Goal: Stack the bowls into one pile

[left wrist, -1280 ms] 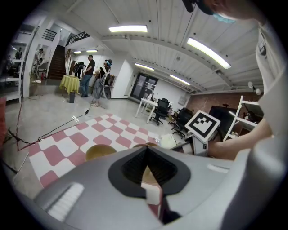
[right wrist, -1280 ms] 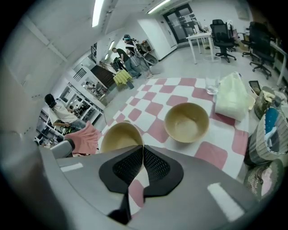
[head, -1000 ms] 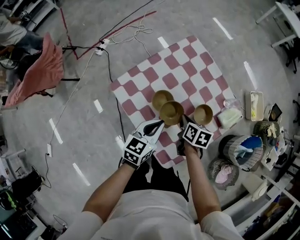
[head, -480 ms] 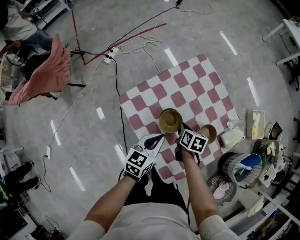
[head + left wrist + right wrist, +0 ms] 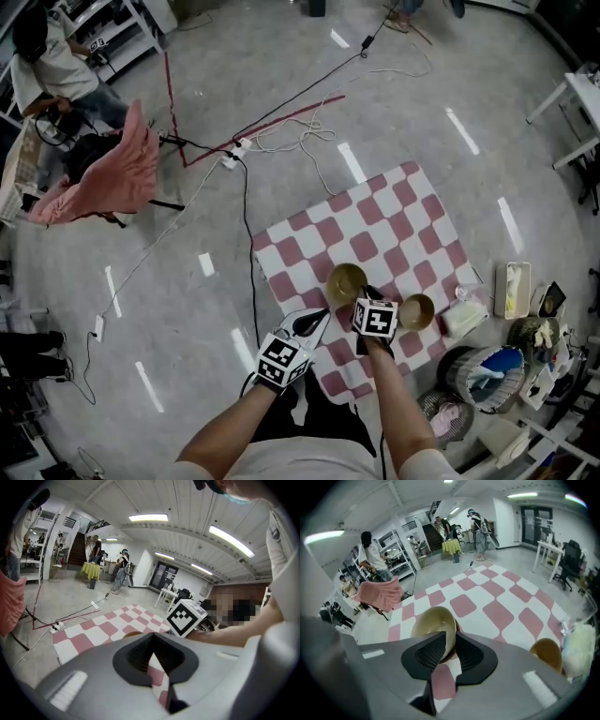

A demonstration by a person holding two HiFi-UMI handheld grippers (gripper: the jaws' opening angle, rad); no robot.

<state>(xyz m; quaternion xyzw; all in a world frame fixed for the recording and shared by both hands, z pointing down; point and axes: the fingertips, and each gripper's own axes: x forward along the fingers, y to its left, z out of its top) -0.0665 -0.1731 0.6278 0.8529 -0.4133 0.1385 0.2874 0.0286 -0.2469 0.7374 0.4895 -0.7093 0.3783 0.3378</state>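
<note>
1. Two golden bowls sit on our checkered mat (image 5: 375, 216); the held bowl (image 5: 345, 279) is inside the near-right edge.
2. Our right gripper (image 5: 363, 294) is clenched on that bowl's rim.
3. Well apart, the second bowl (image 5: 415, 311) rests at the same edge.
4. Our left gripper (image 5: 322, 317) is closed on nothing, over the near-left edge.

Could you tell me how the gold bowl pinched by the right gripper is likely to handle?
The gold bowl looks stiff and glossy, so it is probably slippery. The right gripper pinches only its rim, so it may swing or tip.
</note>
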